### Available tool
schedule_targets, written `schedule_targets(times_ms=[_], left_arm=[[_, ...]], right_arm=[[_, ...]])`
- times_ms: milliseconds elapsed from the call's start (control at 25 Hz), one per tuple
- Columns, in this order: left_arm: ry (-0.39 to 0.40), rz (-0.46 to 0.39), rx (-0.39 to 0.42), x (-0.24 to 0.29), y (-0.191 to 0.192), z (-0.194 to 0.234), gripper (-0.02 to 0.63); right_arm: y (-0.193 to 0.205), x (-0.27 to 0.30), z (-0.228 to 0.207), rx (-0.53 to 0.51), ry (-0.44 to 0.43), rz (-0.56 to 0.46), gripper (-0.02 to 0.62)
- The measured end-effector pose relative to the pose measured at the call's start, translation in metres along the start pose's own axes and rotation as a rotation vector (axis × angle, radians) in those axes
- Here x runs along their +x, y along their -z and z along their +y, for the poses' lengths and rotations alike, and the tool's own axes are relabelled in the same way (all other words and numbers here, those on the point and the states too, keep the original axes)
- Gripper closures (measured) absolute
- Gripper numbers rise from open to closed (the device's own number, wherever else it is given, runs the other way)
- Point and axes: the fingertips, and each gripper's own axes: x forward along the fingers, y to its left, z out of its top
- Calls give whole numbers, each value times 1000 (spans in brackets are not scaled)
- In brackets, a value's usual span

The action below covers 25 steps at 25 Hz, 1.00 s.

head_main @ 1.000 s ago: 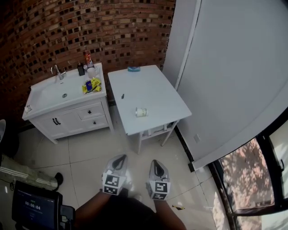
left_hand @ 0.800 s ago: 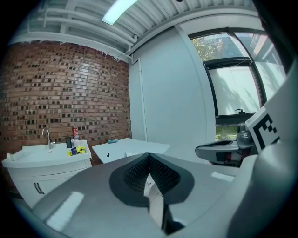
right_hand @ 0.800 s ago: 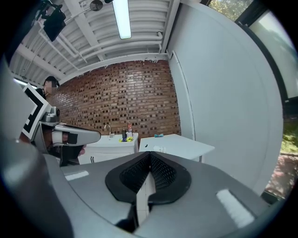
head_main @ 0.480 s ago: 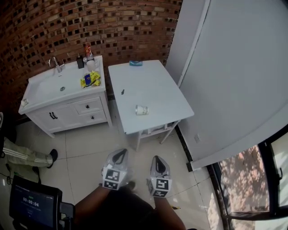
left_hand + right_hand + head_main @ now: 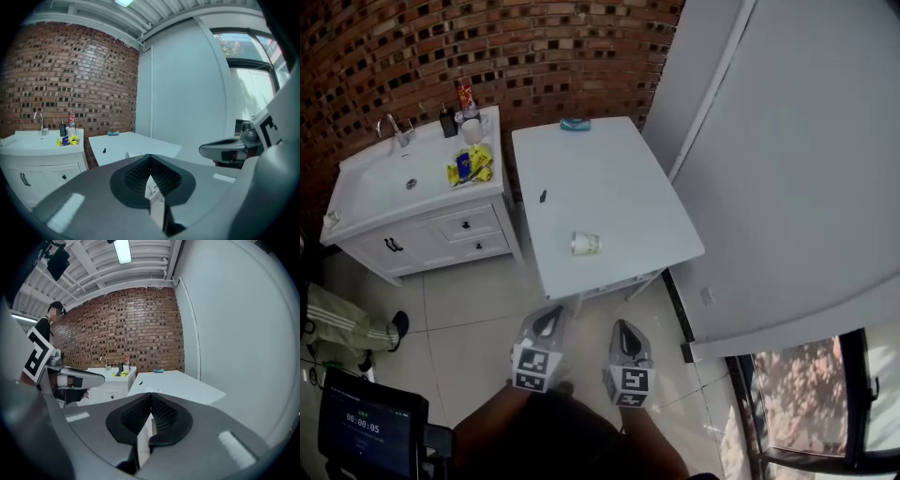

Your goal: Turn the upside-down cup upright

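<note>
A small white cup [image 5: 585,244] rests on the white table [image 5: 619,187], near its front edge; whether it lies on its side or stands upside down is too small to tell. My left gripper [image 5: 548,322] and right gripper [image 5: 625,339] hang side by side over the floor tiles, short of the table's front edge, both pointing toward it. Each is shut with nothing between its jaws. The left gripper view shows the left gripper [image 5: 151,157] with its jaws together and the table beyond. In the right gripper view the right gripper [image 5: 151,395] is likewise shut.
A white sink cabinet [image 5: 412,220] stands left of the table, with bottles [image 5: 459,108] and a yellow packet [image 5: 467,166] on it. A blue object [image 5: 575,124] and a small dark item [image 5: 542,196] lie on the table. A person's leg [image 5: 347,323] and a timer screen [image 5: 366,427] are at the left.
Both grippers have moved forward toward the table's front edge, staying shut. The table and cup now sit closer in the head view.
</note>
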Motion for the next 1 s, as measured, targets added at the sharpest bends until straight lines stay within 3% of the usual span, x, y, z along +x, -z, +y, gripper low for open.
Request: schedule_targets(times_ms=[280,440,800,1000], left_arm=[[-15,-17,-5,33,-12,27,611],[-7,-15,-13,62,-21,44,611],[13,-12,-10,86,-24,62,611],[13,-2,-75,93,-26,73,611]], right_arm=[[-4,48,-2,-27,-27,22,583],[-26,84,-2,-42,-46,21,583],[-30,114,3,-118,-45,72,583],[-35,121,7,-36,-61,79,581]])
